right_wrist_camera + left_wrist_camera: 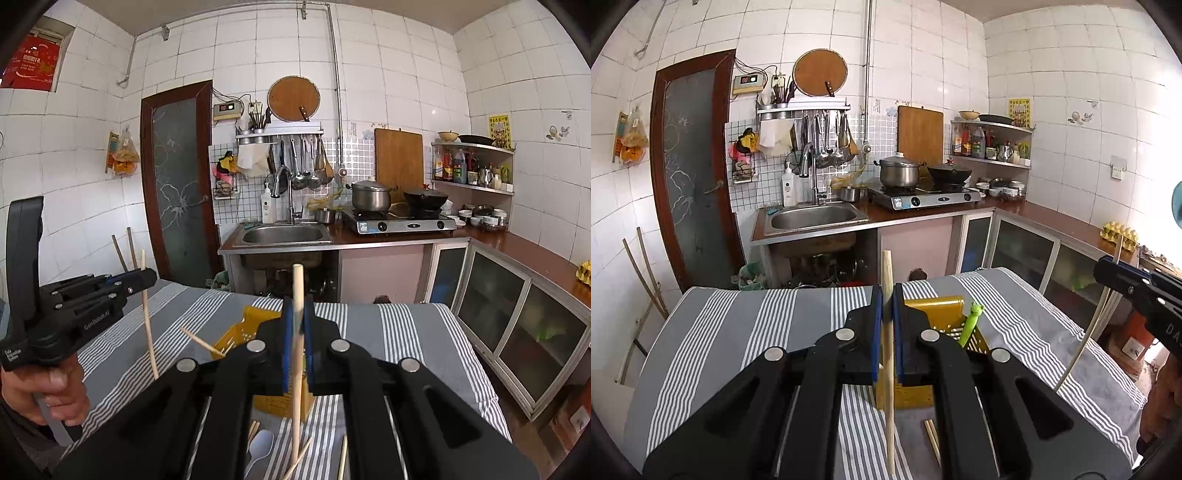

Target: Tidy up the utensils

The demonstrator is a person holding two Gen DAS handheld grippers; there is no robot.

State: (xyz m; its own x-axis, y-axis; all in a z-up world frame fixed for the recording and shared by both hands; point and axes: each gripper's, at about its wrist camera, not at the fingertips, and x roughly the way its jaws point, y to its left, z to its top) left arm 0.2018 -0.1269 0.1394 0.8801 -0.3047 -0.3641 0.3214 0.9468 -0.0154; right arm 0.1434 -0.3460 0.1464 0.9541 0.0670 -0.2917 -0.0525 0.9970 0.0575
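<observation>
In the left wrist view my left gripper (887, 291) is shut on a wooden chopstick (886, 266) that stands upright between its blue pads. Just behind it on the striped cloth is a yellow slotted utensil basket (942, 308) with a green frog-headed utensil (971, 325) in it. My right gripper (298, 306) is likewise shut on an upright chopstick (297, 280), above the same basket (242, 328). Each gripper shows in the other's view: the right gripper (1108, 266) with its thin chopstick (1084, 343), the left gripper (147, 277) with its chopstick (147, 325). A white spoon (260, 448) and loose chopsticks (303, 454) lie near me.
The table's grey and white striped cloth (757, 325) ends at a far edge facing the sink (816, 216), a stove (923, 197) with pots and counter cabinets (517, 317). A dark door (690, 166) stands on the left. A hand (44, 395) holds the left gripper's handle.
</observation>
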